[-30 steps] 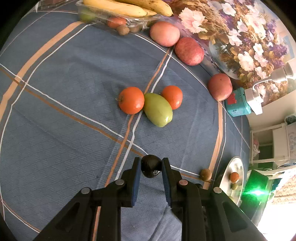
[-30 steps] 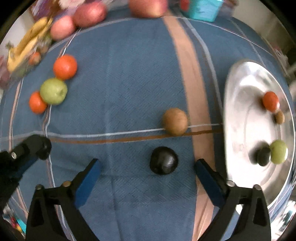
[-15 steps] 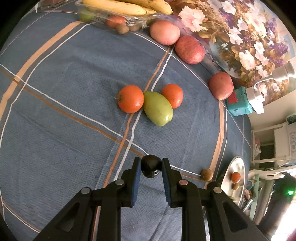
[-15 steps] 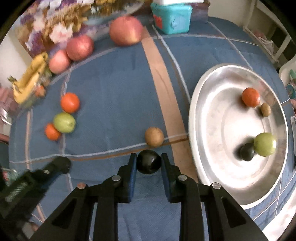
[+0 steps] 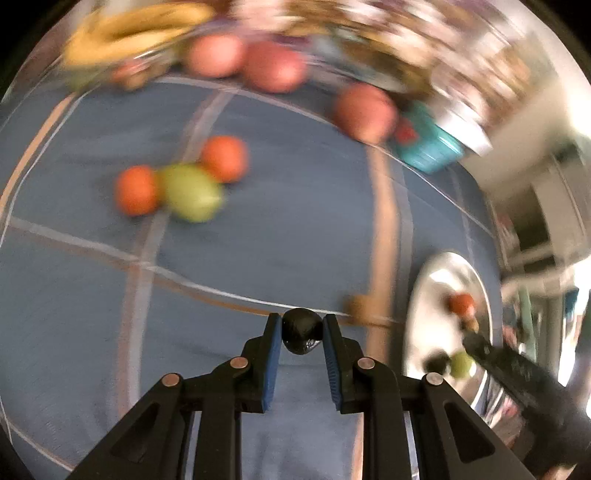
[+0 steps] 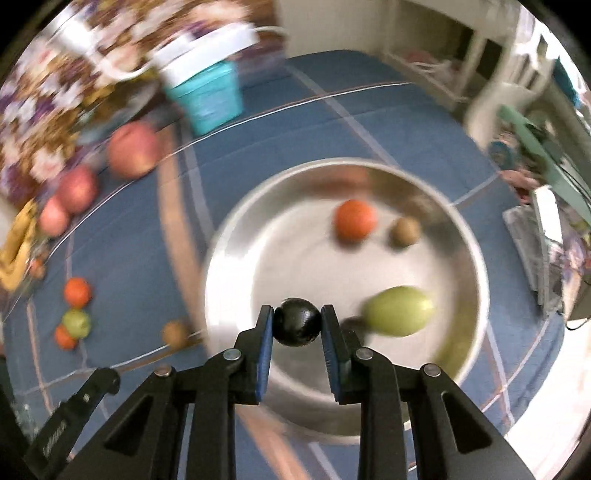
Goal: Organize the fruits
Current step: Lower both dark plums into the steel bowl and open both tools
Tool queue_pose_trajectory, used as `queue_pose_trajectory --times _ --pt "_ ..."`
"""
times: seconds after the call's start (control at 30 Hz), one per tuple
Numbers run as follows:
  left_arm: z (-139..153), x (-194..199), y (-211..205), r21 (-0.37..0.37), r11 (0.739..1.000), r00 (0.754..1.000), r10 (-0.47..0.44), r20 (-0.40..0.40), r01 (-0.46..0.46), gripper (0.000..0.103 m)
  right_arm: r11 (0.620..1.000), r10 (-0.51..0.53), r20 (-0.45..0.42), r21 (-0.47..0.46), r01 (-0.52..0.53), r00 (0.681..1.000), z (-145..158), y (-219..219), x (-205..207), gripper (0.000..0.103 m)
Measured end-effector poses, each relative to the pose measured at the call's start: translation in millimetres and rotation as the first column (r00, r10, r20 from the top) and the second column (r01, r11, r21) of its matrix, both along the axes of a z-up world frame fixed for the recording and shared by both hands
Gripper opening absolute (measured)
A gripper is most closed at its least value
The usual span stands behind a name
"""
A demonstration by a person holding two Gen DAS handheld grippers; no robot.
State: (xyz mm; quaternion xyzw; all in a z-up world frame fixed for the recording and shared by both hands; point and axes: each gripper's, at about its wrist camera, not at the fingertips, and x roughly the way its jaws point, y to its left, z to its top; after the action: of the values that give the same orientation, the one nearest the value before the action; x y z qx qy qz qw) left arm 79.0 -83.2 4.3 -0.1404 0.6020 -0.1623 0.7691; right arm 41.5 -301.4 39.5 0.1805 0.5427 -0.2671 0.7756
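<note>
My left gripper is shut on a small black fruit above the blue tablecloth. My right gripper is shut on another black fruit and holds it over the near rim of the silver tray. In the tray lie an orange fruit, a brown fruit, a green fruit and a dark fruit partly hidden behind my finger. The tray also shows in the left wrist view. A brown fruit lies on the cloth left of the tray. Both views are blurred.
Two orange fruits and a green one lie together mid-table. Red apples, bananas and a teal box stand along the far edge. The left gripper's arm shows at the lower left of the right wrist view.
My right gripper closed on the black fruit, lifted it and carried it right, over the tray. My left gripper, still holding its black fruit, has swung right toward the tray.
</note>
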Motion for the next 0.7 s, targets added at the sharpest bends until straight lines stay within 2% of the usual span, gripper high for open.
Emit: queue_pose_trajectory --times 0.07,0.13,0.3,0.33,0.37,0.4,0.43,0.5,0.6,0.7 --pt "7 -10 -29 -0.003 0.996 0.995 -0.093 0.041 0.093 0.024 1.000 -0.030 0.018 -0.001 0.030 0.999 4 -15 -6 0.027" --pt "13 -22 -57 -0.004 0.982 0.979 -0.186 0.081 0.187 0.024 0.999 -0.054 0.040 -0.007 0.054 0.998 9 -26 -14 0.027" --pt "20 -36 -96 -0.010 0.951 0.941 -0.305 0.146 0.309 0.027 0.998 -0.063 0.091 -0.020 0.065 0.994 13 -36 -14 0.027" --pt "20 -37 -100 -0.012 0.947 0.937 -0.316 0.147 0.321 0.034 0.998 -0.058 0.093 -0.021 0.061 0.994 14 -38 -15 0.028" --pt "20 -37 -101 -0.017 0.945 0.936 -0.320 0.147 0.326 0.053 0.998 -0.056 0.092 -0.021 0.058 0.994 15 -39 -16 0.029" --pt "20 -38 -101 -0.021 0.945 0.935 -0.320 0.150 0.327 0.063 0.998 -0.051 0.091 -0.021 0.054 0.995 16 -40 -16 0.032" --pt "20 -38 -99 -0.021 0.946 0.936 -0.315 0.158 0.322 0.067 0.999 -0.049 0.088 -0.018 0.051 0.995 16 -41 -16 0.038" --pt "19 -37 -97 -0.014 0.948 0.937 -0.312 0.155 0.318 0.067 0.999 -0.044 0.092 -0.015 0.045 0.995 16 -41 -15 0.043" --pt "13 -30 -87 -0.017 0.960 0.954 -0.274 0.126 0.278 0.067 0.999 -0.042 0.093 -0.010 0.043 0.995 23 -39 -25 0.043" --pt "-1 -18 -62 0.052 0.981 0.982 -0.186 0.035 0.184 0.072 1.000 -0.019 0.068 -0.010 0.020 0.997 18 -32 -21 0.043"
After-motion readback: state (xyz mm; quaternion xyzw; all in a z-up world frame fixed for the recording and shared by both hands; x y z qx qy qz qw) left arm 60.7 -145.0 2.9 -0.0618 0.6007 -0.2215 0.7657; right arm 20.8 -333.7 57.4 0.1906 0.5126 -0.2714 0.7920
